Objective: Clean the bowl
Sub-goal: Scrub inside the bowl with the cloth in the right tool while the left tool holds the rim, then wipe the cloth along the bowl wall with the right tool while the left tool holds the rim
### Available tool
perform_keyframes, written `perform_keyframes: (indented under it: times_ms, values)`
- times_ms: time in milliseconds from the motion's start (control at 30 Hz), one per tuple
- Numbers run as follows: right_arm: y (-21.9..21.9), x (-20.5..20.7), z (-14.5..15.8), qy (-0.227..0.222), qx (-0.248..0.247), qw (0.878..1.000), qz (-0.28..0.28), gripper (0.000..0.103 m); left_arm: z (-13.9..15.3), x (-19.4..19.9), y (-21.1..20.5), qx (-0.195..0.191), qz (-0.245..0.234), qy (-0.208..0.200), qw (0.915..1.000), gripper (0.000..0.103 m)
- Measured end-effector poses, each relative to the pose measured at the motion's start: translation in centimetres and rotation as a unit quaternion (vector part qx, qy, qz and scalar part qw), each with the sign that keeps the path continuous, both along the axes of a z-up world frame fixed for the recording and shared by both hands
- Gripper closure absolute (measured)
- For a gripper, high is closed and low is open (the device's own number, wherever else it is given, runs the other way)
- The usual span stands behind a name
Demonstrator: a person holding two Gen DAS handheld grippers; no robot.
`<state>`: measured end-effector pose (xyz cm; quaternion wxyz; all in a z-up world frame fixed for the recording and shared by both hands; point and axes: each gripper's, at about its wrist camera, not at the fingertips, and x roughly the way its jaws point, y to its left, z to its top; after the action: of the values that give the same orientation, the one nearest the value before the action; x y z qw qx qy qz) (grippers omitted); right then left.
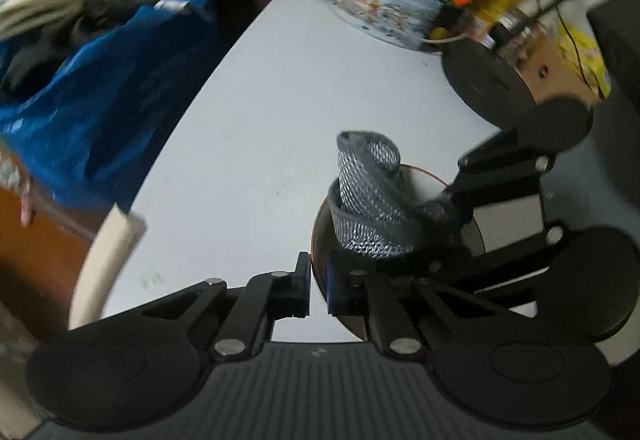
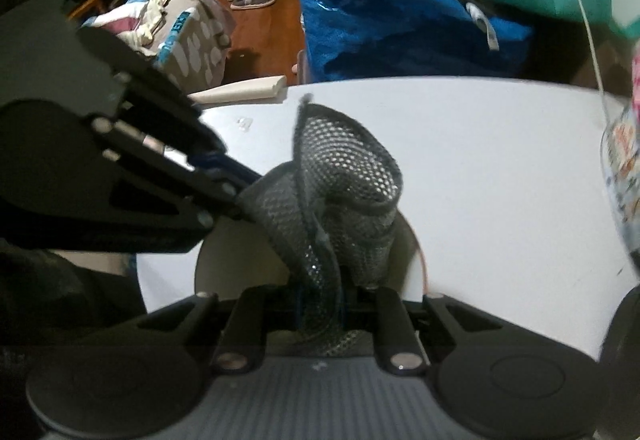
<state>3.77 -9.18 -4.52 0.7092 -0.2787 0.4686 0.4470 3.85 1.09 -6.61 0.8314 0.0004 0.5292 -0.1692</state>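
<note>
**Bowl braced, scrubber poised**

Holding the bowl (image 1: pixel 426 186) steady on the white tabletop (image 1: pixel 280 120): left gripper (image 1: pixel 318 288) closed tight, apparently on the near rim, one finger outside and one inside. Pinching the grey mesh scrubber (image 2: pixel 344 176) in the right gripper (image 2: pixel 320 302), with the cloth looped upright over the bowl's inside. Seemingly at the start of wiping, not yet into it. Next, probably: press the mesh onto the inner wall and sweep round, keeping the rim grip firm against sliding.
</note>
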Motion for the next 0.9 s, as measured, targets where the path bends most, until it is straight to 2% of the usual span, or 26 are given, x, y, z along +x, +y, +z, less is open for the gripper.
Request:
perform_keyframes:
  times_ms: [33, 167, 200, 267, 367, 467, 733, 900]
  values:
    - [0.3, -0.2, 0.0, -0.011, -0.005, 1.000, 0.015, 0.087, 0.2, 0.0, -0.4, 0.009, -0.029, -0.010, 0.9995, 0.097]
    - [1.2, -1.4, -0.7, -0.061, -0.026, 0.993, 0.096, 0.087, 0.3, 0.2, -1.3, 0.037, -0.072, -0.024, 0.9964, 0.097]
    - [1.4, -2.0, -1.1, -0.079, -0.038, 0.988, 0.128, 0.087, 0.2, 0.4, -1.2, 0.034, -0.066, -0.019, 0.9970, 0.097]
    - [1.4, -1.8, -1.5, -0.073, -0.041, 0.988, 0.133, 0.087, 0.1, 0.5, -1.0, 0.028, -0.058, -0.014, 0.9978, 0.097]
    - [0.4, -0.1, -2.0, -0.001, -0.002, 0.997, 0.076, 0.087, -0.3, 1.0, -0.2, 0.004, -0.015, 0.001, 0.9999, 0.097]
    - [-0.9, 1.4, -2.4, 0.061, 0.047, 0.997, -0.001, 0.090, -0.3, 1.3, 0.2, -0.013, 0.029, 0.009, 0.9994, 0.096]
    - [-2.1, 1.3, -0.8, 0.050, 0.049, 0.996, -0.052, 0.090, -0.2, -0.1, 0.9, -0.032, 0.082, 0.034, 0.9956, 0.096]
    - [-2.0, 1.1, -0.4, 0.049, 0.004, 0.998, -0.037, 0.090, -0.4, -0.3, 1.8, -0.064, 0.132, 0.044, 0.9882, 0.098]
